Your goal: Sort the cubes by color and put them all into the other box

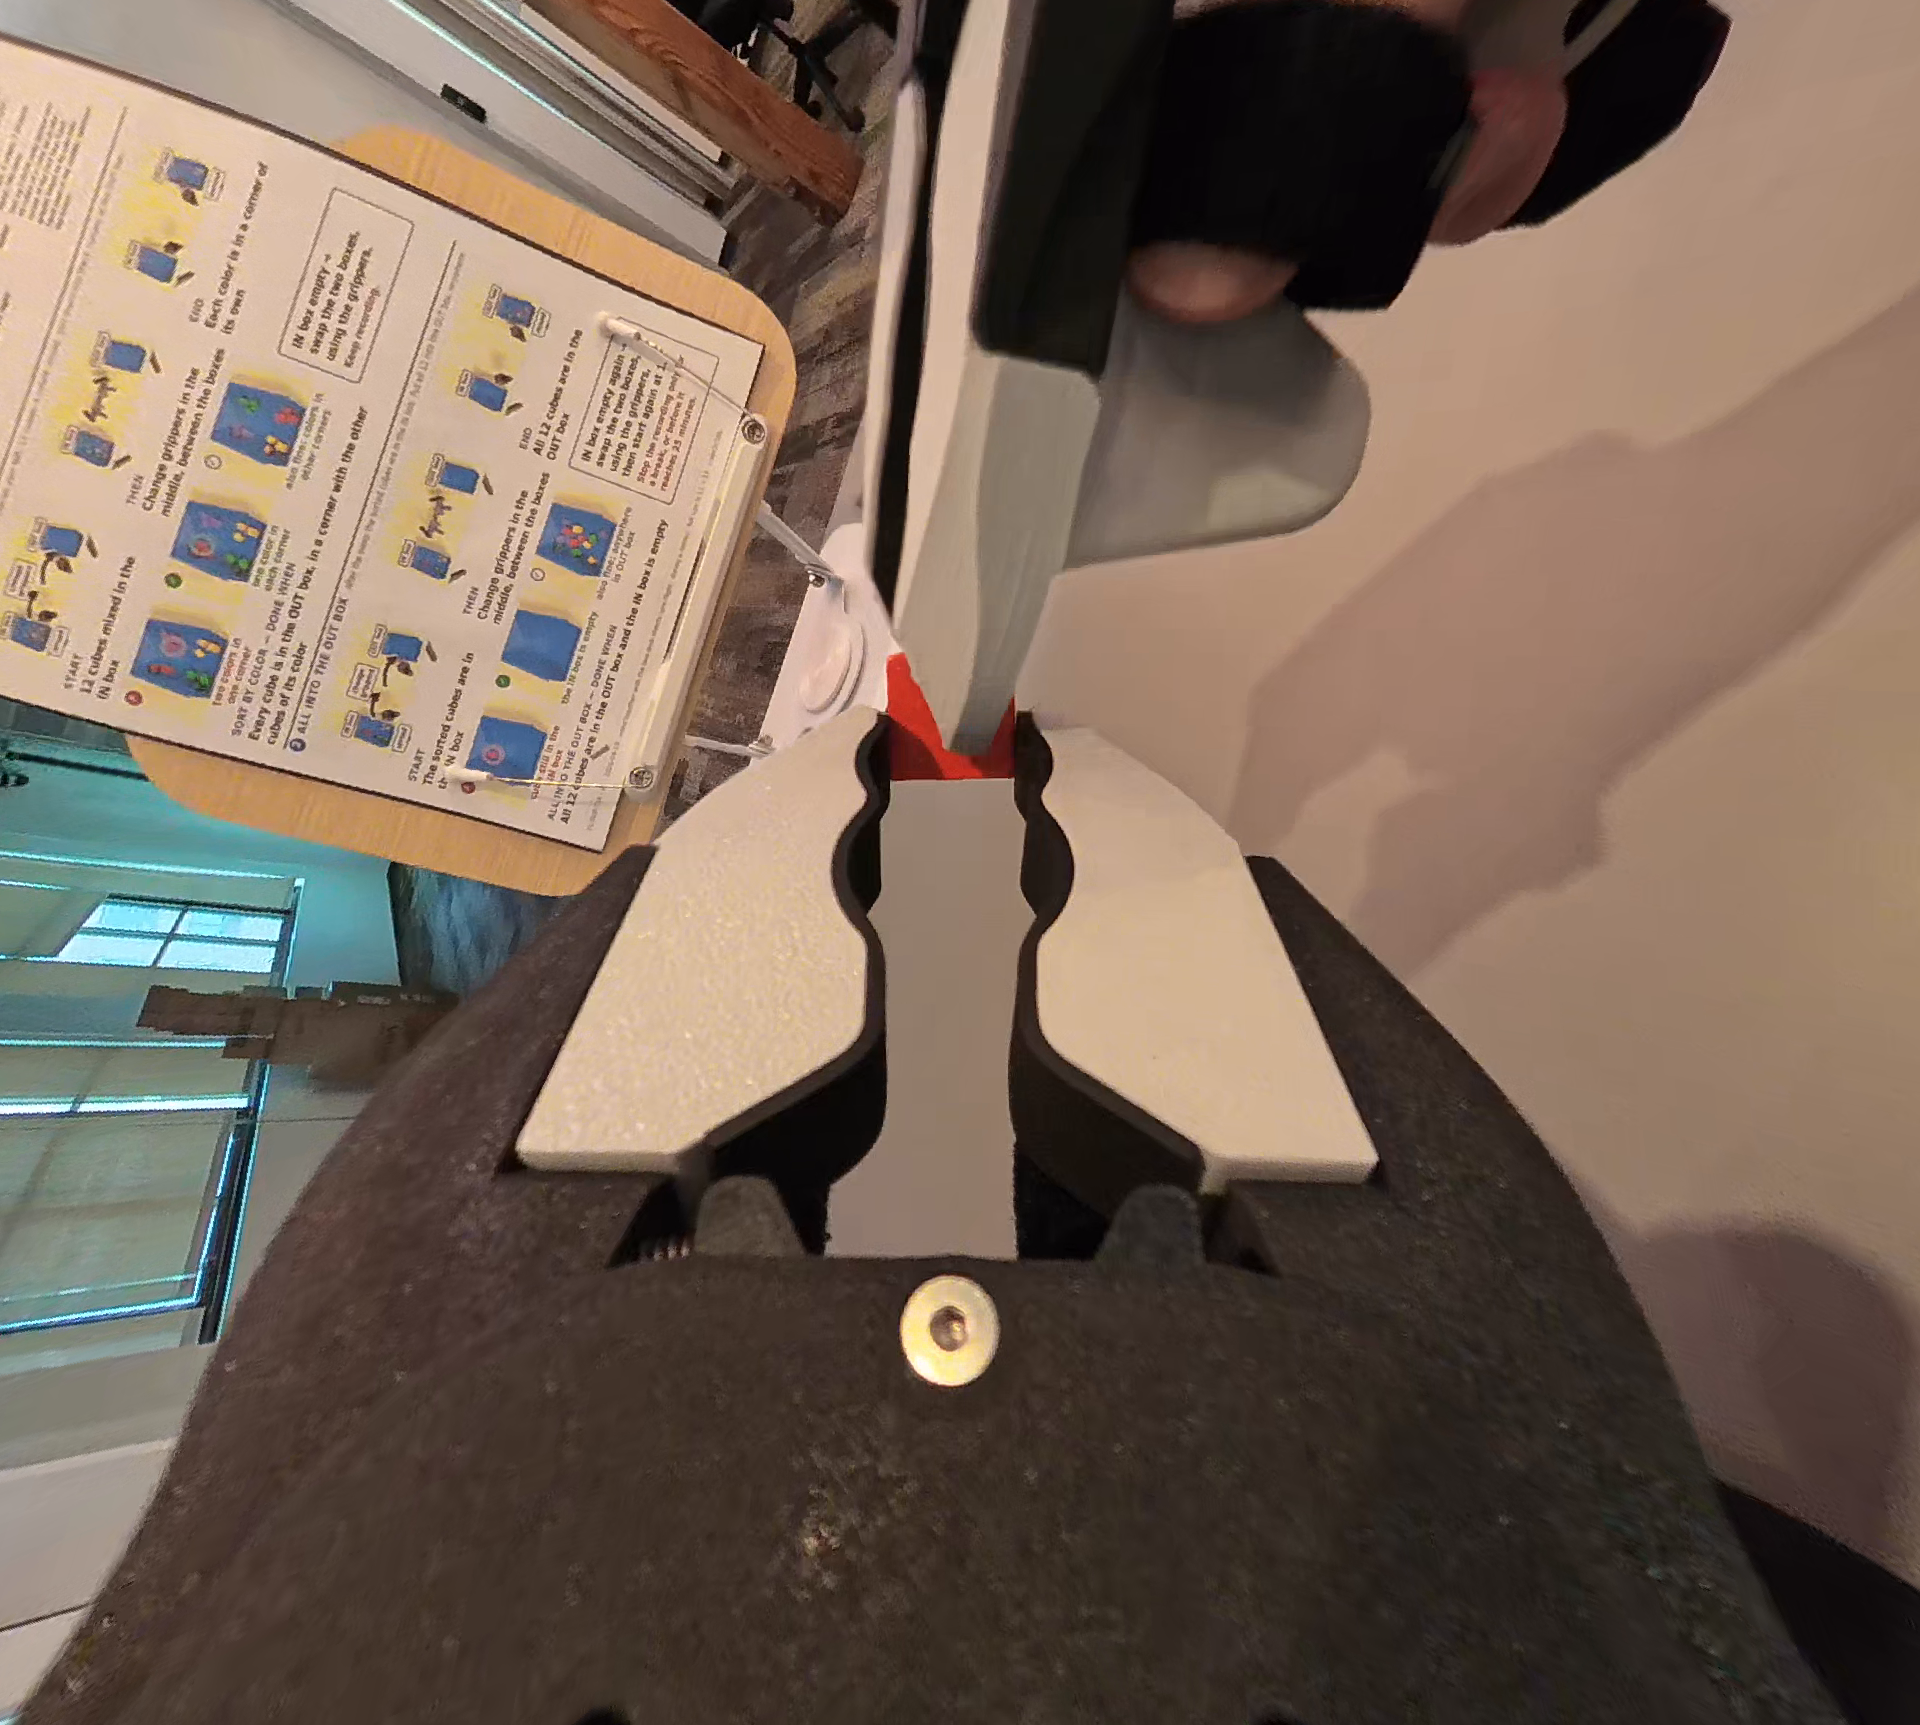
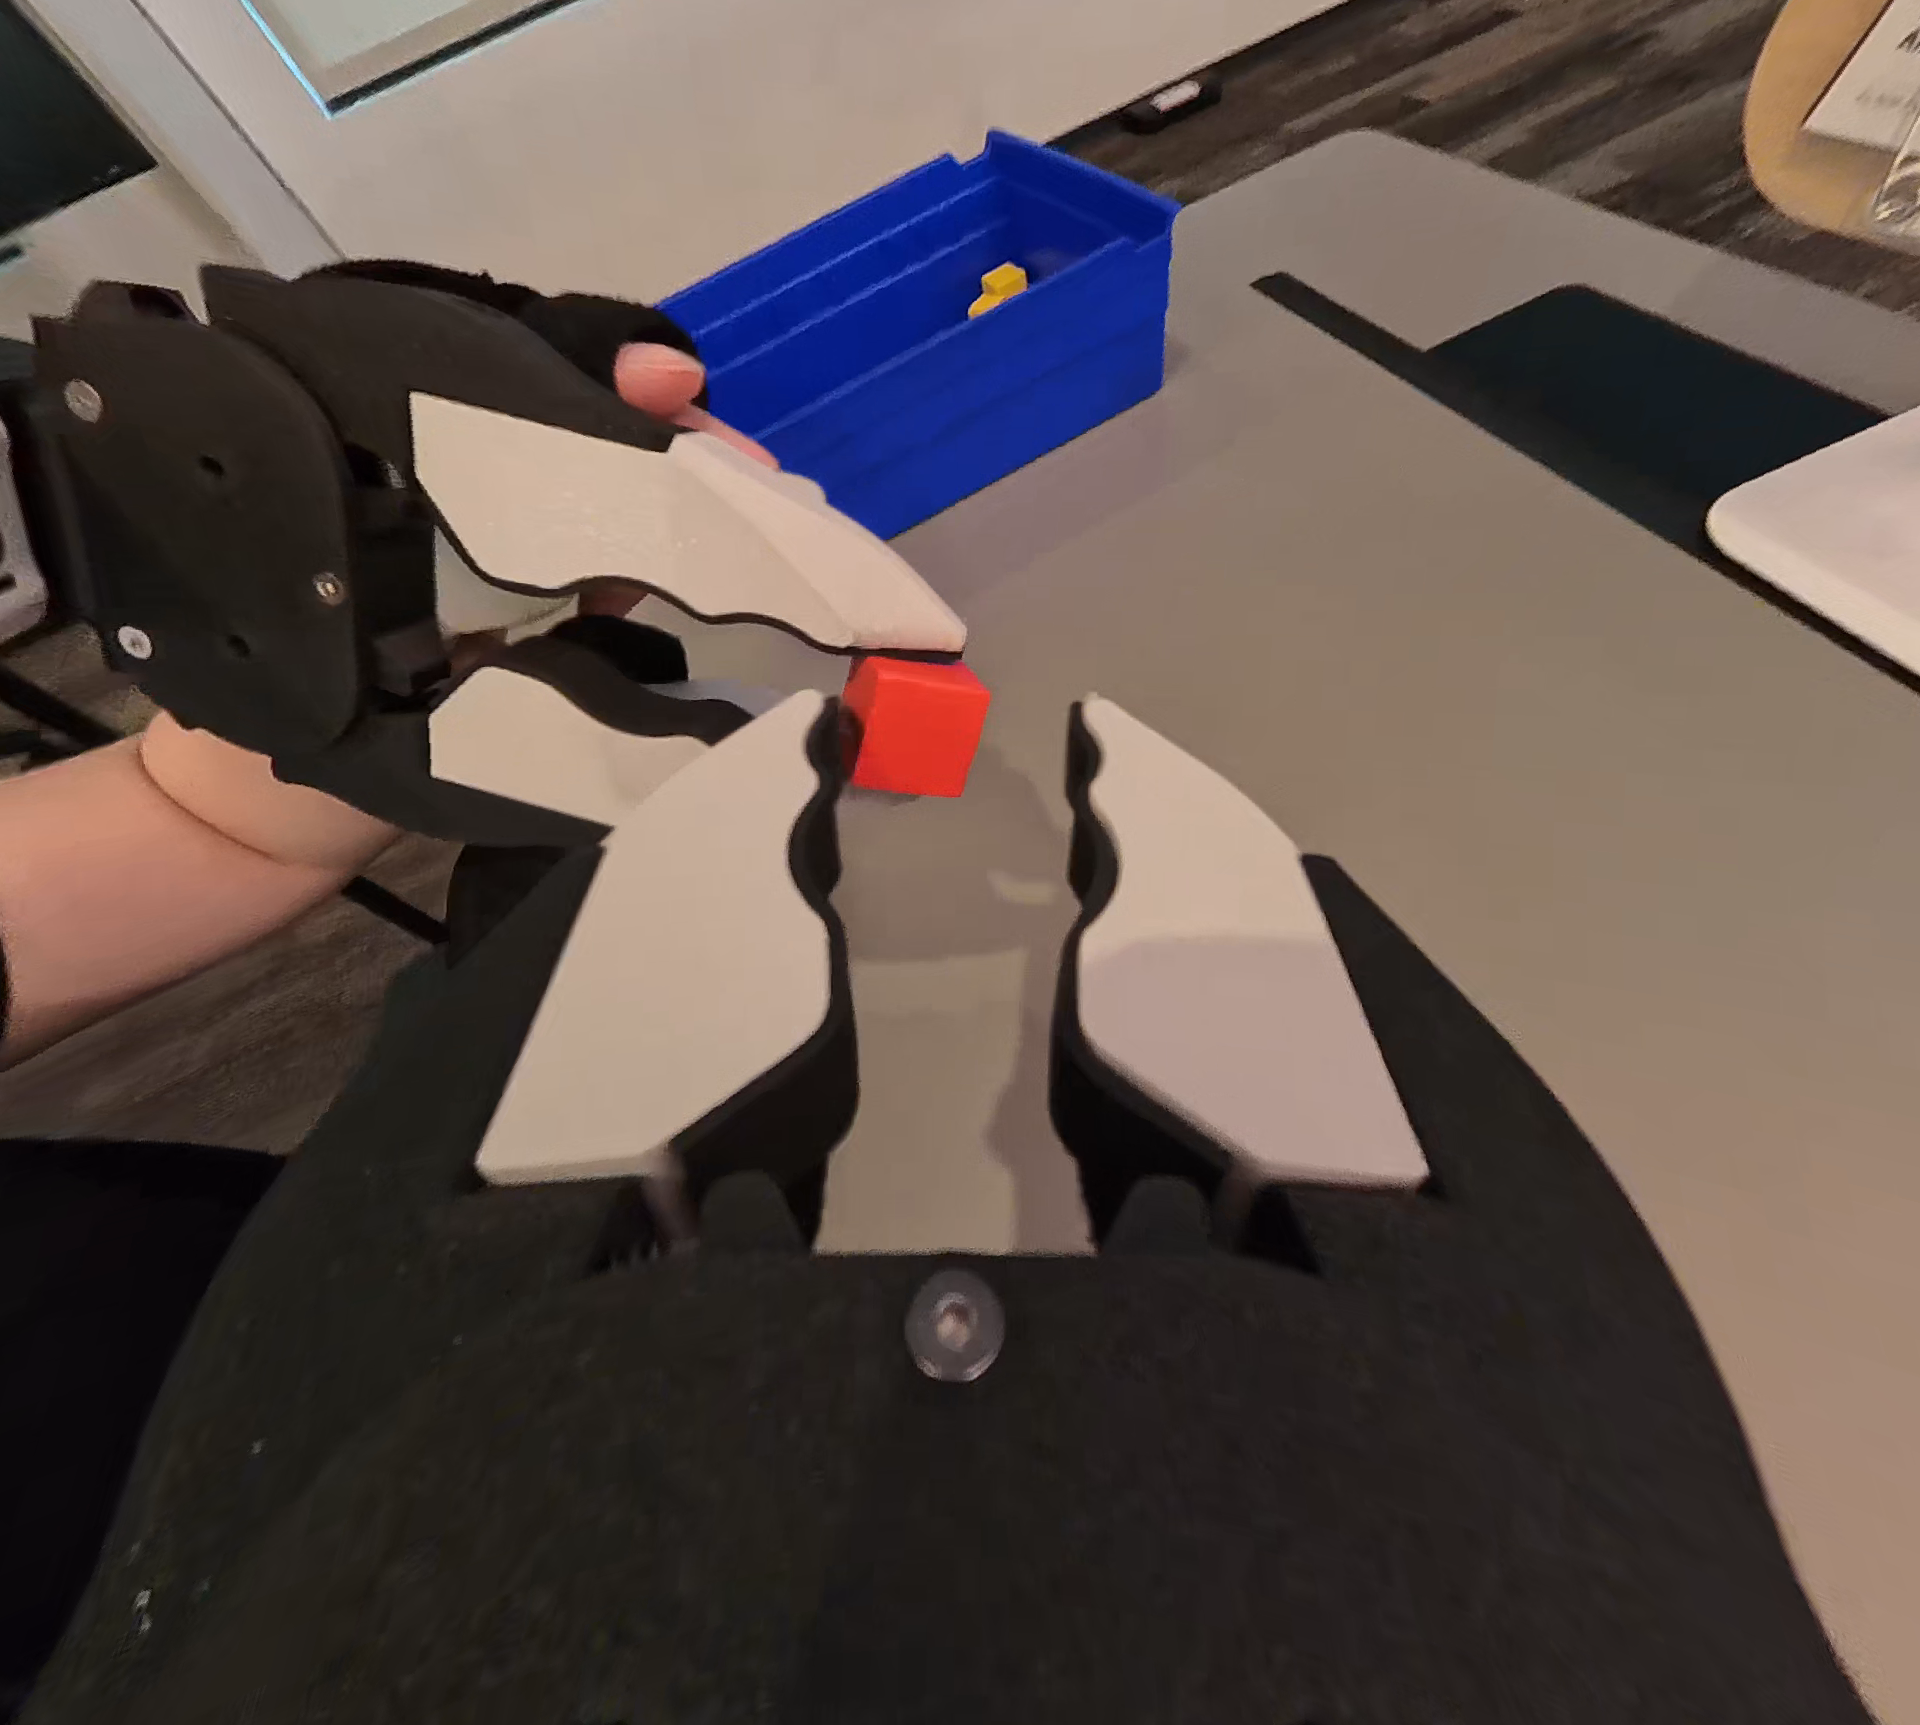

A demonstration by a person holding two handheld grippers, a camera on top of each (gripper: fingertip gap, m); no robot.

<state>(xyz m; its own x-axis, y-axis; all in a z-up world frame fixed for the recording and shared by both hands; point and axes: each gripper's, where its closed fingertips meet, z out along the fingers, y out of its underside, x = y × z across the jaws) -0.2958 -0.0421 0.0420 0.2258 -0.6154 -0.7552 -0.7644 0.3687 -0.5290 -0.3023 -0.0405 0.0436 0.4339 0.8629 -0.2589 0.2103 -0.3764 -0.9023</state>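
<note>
A red cube is pinched between the fingertips of my left gripper, which comes in from the left and holds it just above the grey table. In the left wrist view the red cube sits between that gripper's tips. My right gripper is open, with the cube just past its left fingertip. One right finger reaches down to the cube. A blue box stands farther back with yellow cubes in it.
An instruction sheet on a wooden board stands beyond the table, and its edge shows at the top right of the right wrist view. A dark mat and a white slab lie at the right.
</note>
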